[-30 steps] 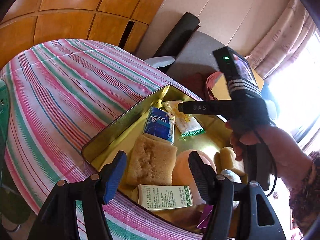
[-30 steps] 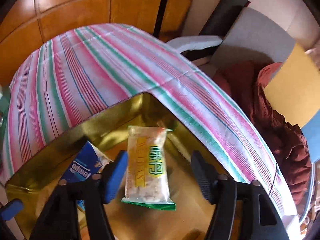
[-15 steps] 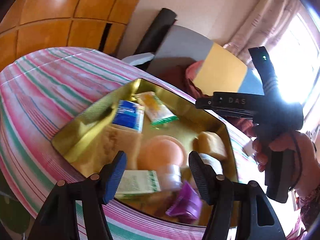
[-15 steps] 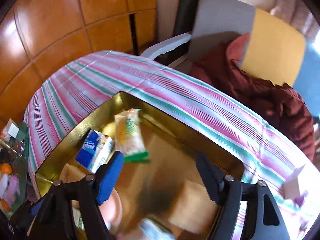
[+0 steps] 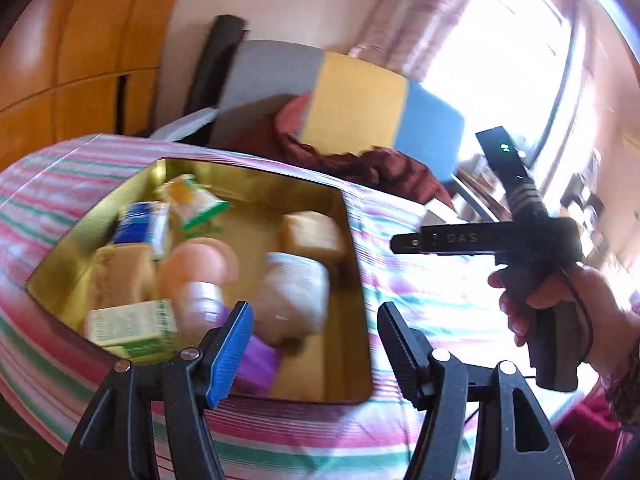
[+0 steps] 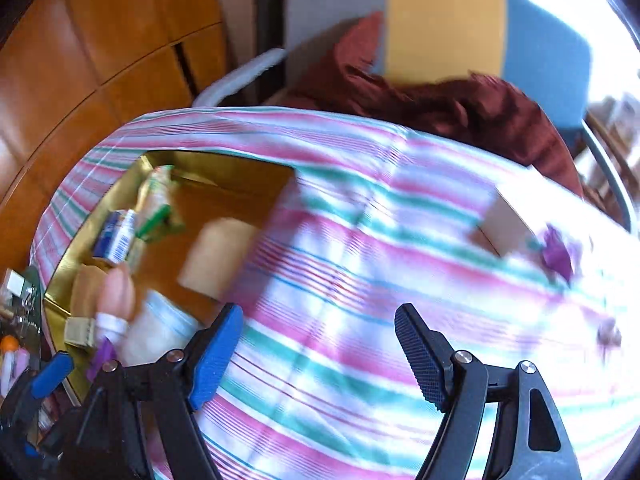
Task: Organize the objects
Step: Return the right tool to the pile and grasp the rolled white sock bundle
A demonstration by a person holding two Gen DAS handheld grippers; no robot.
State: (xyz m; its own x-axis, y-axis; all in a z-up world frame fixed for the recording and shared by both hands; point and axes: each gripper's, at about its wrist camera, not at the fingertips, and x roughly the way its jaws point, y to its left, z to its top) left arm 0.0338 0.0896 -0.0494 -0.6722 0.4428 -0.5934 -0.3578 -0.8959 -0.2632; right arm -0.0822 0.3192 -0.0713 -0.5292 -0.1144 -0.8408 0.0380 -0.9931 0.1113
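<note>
Swinging over the striped tablecloth [image 6: 360, 280] with jaws wide and empty, the right gripper [image 6: 316, 356] has a small purple item [image 6: 558, 256] ahead to its right. That item, blurred, is probably next. The gold tin [image 5: 352, 264] lies left, under the left gripper [image 5: 312, 344], which is open and holds nothing, so the right hand is nearer.

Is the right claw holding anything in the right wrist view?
No, the right claw stands open over the bare striped tablecloth, with nothing between its fingers.
</note>
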